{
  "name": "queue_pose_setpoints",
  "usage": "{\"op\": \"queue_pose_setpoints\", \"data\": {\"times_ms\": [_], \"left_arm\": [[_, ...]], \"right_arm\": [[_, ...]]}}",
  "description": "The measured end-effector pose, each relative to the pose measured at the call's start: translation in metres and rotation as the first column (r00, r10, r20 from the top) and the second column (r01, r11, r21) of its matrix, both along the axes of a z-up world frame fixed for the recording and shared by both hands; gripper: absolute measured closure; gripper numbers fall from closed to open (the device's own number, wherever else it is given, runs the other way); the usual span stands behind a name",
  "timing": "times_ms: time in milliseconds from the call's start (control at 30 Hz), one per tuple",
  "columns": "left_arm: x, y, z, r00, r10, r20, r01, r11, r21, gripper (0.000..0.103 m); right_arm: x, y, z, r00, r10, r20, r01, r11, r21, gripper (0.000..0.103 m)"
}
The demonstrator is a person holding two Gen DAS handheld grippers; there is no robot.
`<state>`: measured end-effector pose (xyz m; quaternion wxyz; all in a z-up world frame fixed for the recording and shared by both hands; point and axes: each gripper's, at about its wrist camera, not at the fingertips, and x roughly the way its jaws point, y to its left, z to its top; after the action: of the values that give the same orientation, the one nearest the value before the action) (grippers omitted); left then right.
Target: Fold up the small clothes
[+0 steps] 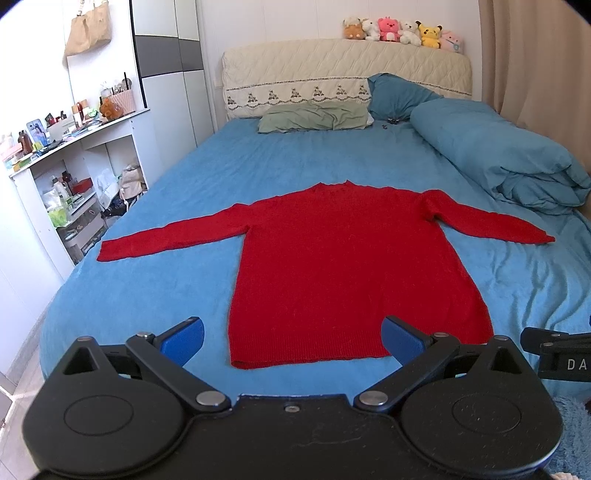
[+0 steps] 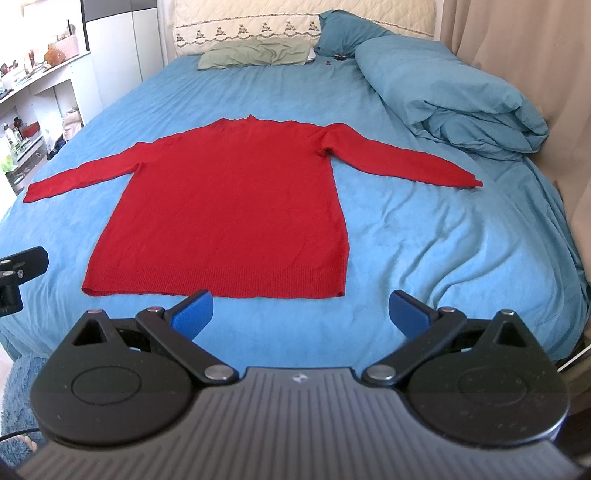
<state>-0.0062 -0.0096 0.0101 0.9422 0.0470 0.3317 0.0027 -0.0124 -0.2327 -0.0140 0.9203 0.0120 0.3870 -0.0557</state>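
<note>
I hold my left gripper point(image 1: 292, 341) at the near edge of the bed, its blue-padded fingers point(image 1: 183, 340) spread wide apart with nothing between them. My right gripper point(image 2: 301, 313) sits just beside it to the right, fingers likewise wide apart and empty.

The long-sleeved red knitted sweater point(image 1: 343, 266) lies flat on the blue bed sheet point(image 1: 147, 295), hem toward me, neck toward the far end, both sleeves stretched out to the left and right. From the left wrist view the ribbed hem falls between my left fingers; from the right wrist view the hem's right corner point(image 2: 338, 291) lies just beyond and between my right fingers.

The only writing I can read is white letters "DA" on the black body of the right gripper point(image 1: 565, 360), cut off at the frame edge.

On the far right a folded blue duvet point(image 1: 498, 158) is heaped; a green pillow point(image 1: 314, 116) lies at the far end below the cream quilted headboard point(image 1: 347, 66), which carries a row of plush toys point(image 1: 402, 33). A cluttered white shelf unit point(image 1: 66, 173) stands at the left.
</note>
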Motion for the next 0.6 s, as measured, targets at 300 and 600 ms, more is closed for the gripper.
{"op": "queue_pose_setpoints", "data": {"times_ms": [300,600], "left_arm": [[0.0002,0.0000,-0.0009,1.000,0.001,-0.003,-0.001,1.000,-0.003,0.000],[0.0018,0.0002,-0.0014,1.000,-0.002,-0.008,0.002,1.000,-0.009,0.000]], "right_arm": [[-0.0004,0.0020,-0.0021,1.000,0.004,0.000,-0.004,1.000,0.002,0.000],[-0.0001,0.0019,-0.0026,1.000,0.003,-0.002,-0.003,1.000,0.003,0.000]]}}
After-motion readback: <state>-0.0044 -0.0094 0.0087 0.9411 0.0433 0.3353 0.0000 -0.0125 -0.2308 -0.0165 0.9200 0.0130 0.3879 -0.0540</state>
